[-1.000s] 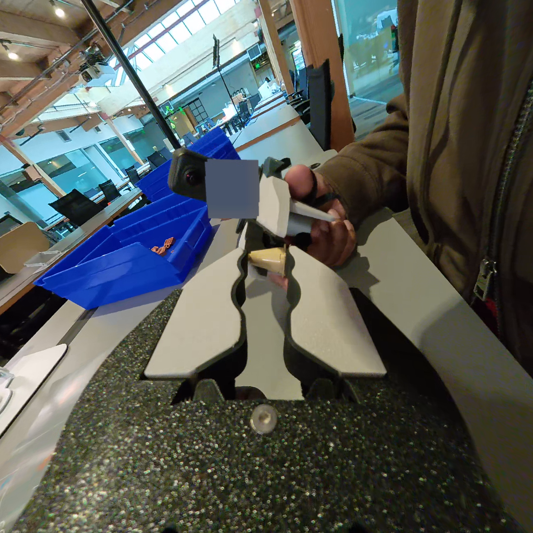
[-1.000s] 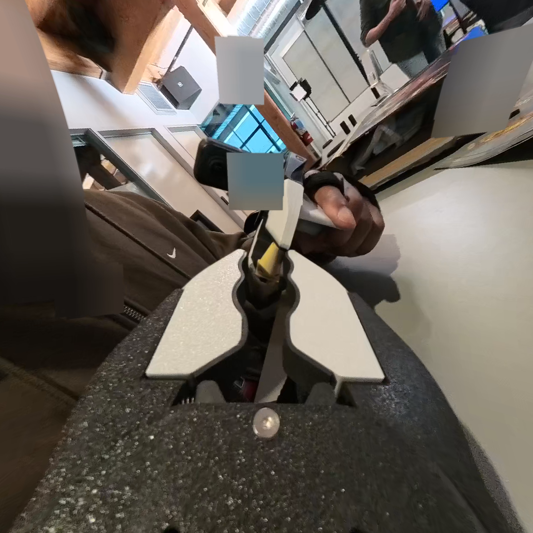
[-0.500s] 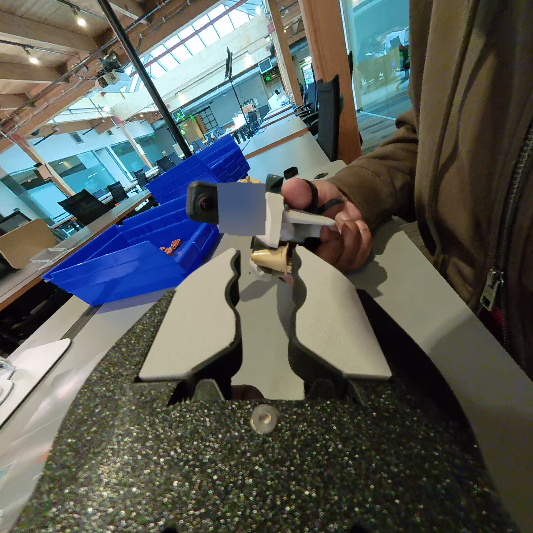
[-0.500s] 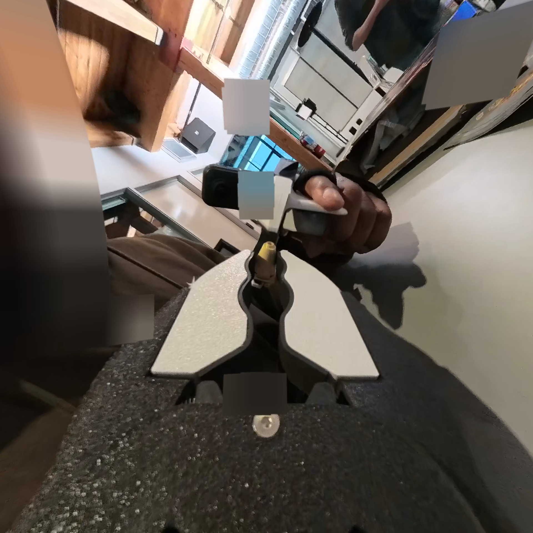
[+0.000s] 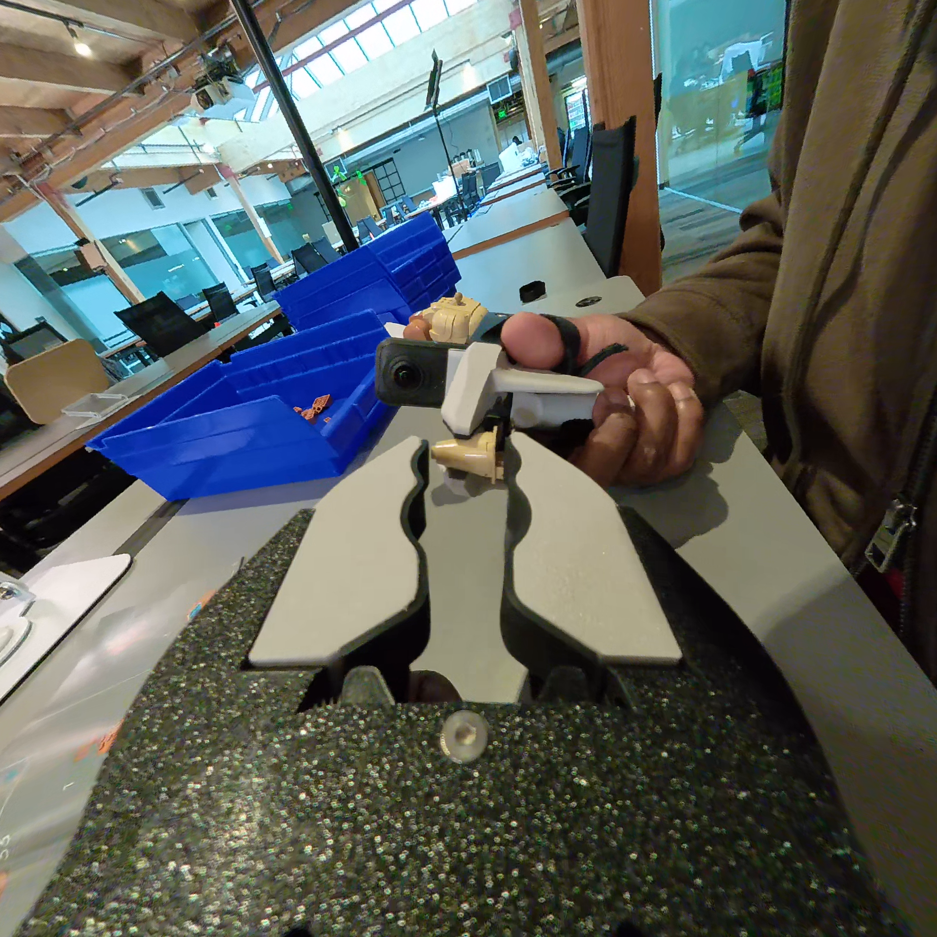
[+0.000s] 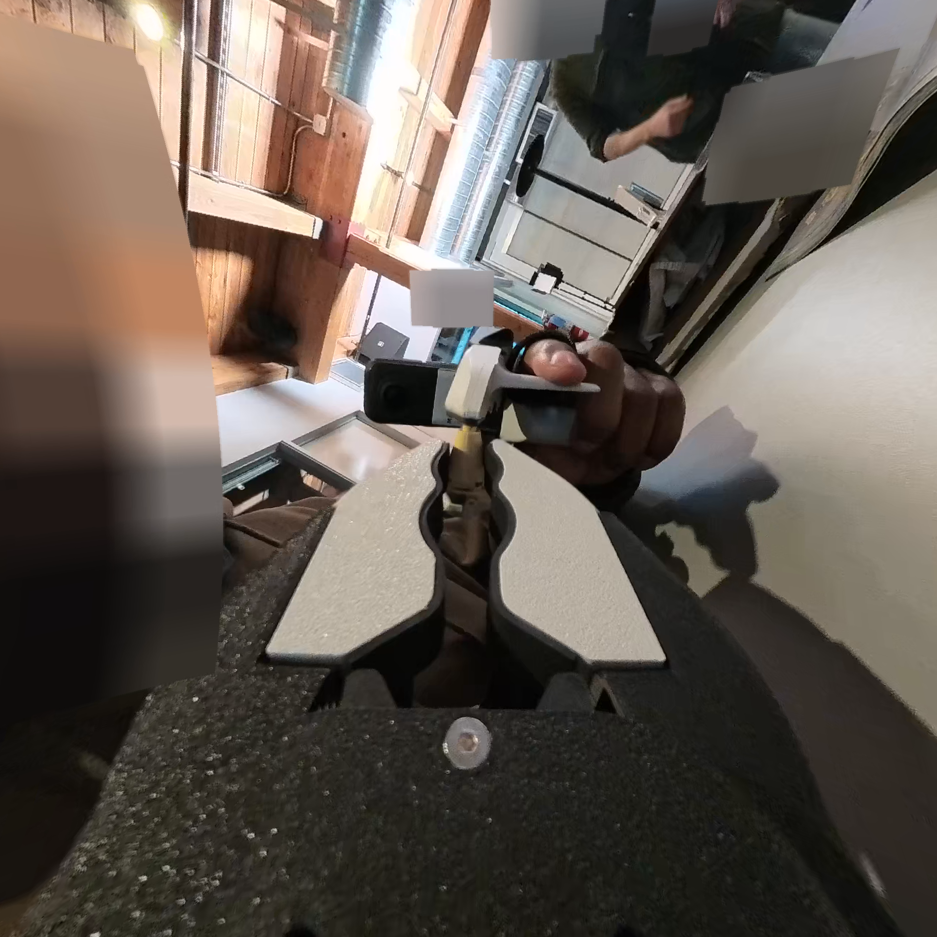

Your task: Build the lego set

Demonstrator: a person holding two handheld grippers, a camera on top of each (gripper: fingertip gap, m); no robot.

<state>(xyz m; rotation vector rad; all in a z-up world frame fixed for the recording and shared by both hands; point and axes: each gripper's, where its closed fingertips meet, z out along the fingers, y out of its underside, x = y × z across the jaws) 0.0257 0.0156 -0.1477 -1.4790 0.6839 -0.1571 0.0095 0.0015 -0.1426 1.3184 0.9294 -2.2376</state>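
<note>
A small tan lego piece (image 5: 464, 454) sits between the tips of my left gripper (image 5: 466, 448), which is closed onto its two ends. My right gripper (image 5: 469, 405), held in a hand, faces me and pinches the same piece from above and below. In the right wrist view the piece (image 6: 466, 456) is clamped between the narrow tips of my right gripper (image 6: 466, 448), and the left gripper (image 6: 471, 390) and its hand are just beyond. A partly built tan and brown lego model (image 5: 451, 317) stands on the grey table (image 5: 710, 583) behind.
Blue bins (image 5: 228, 431) stand at the left, one with small brown pieces (image 5: 314, 405). A white board (image 5: 66, 583) lies at the near left. A person's brown jacket (image 5: 836, 304) fills the right side, at the table edge. Another person (image 6: 659, 101) stands far off. The tips of both grippers are at nearly the same place.
Both grippers stay together on the tan piece. The pair has tilted and shifted, so the lego model now shows behind the right gripper. The right view has swung toward the ceiling.
</note>
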